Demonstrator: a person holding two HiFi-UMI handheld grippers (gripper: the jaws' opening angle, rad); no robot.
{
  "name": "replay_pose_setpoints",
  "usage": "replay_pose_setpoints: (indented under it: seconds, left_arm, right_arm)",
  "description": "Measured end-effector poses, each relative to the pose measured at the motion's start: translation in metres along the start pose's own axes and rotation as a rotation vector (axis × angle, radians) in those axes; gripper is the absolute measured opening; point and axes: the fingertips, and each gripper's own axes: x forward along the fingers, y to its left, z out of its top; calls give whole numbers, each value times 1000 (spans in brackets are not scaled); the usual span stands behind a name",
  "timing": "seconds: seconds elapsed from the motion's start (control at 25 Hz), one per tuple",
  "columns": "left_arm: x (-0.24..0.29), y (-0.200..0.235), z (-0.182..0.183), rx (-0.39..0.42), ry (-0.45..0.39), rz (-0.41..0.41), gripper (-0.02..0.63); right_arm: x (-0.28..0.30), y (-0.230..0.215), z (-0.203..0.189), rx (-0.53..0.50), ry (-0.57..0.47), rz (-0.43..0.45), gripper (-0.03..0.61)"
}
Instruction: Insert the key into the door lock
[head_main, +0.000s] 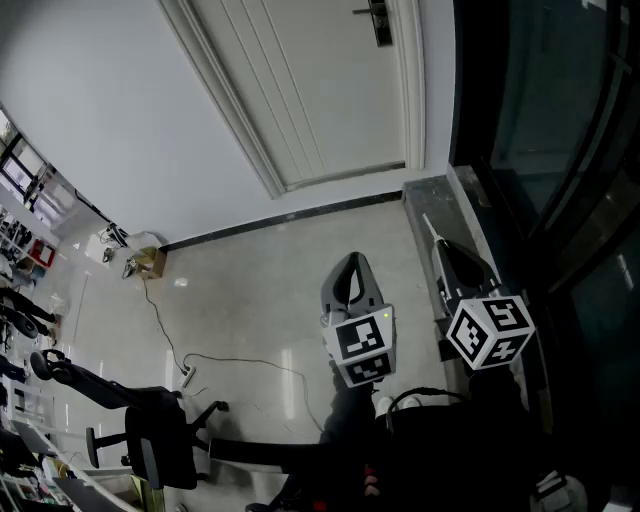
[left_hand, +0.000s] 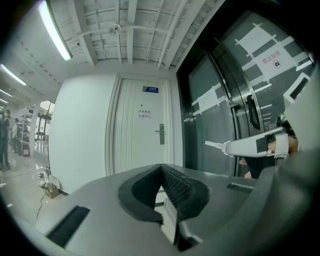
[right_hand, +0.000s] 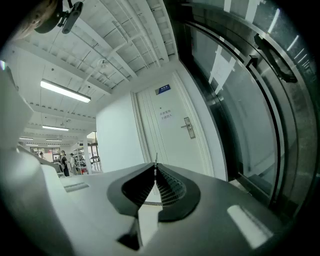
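right claw (right_hand: 155, 168) pinches the thin silvery key (left_hand: 214, 145); left claw (left_hand: 161, 169), ribbed and black inside, sits closed.

Head view looks down; both gripper views face same white door (left_hand: 142, 135).

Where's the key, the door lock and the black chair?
key (left_hand: 214, 145): left gripper view, on its blade.
door lock (right_hand: 189, 129): right gripper view, on its metal plate.
black chair (head_main: 158, 440): head view, on its backrest.

Glossy floor (head_main: 270, 290), metal key (left_hand: 214, 145), matt white door (head_main: 320, 90)
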Motion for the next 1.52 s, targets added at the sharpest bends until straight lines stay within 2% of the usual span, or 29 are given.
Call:
replay_pose_setpoints:
  seconds: [0.52,0.68,1.08,1.24,1.52]
  left_arm:
    - [1,6,-3,-4,1,10,2]
    - [2,13,-6,-17,15,14,2]
    - [6,48,-24,-49,83,5,2]
    - [6,67,-46,-76,113,15,2]
    - [31,81,-63,-96,143,21,2]
  right_arm:
    - [6,4,-3,-10,6,11,12]
    - [10,8,-5,-46,13,1,12]
    - [31,23,-15,-24,27,-24,12]
    - [37,31,-29,-31,27,-28,12]
    - [68,27,-38,-33,37,-21,12]
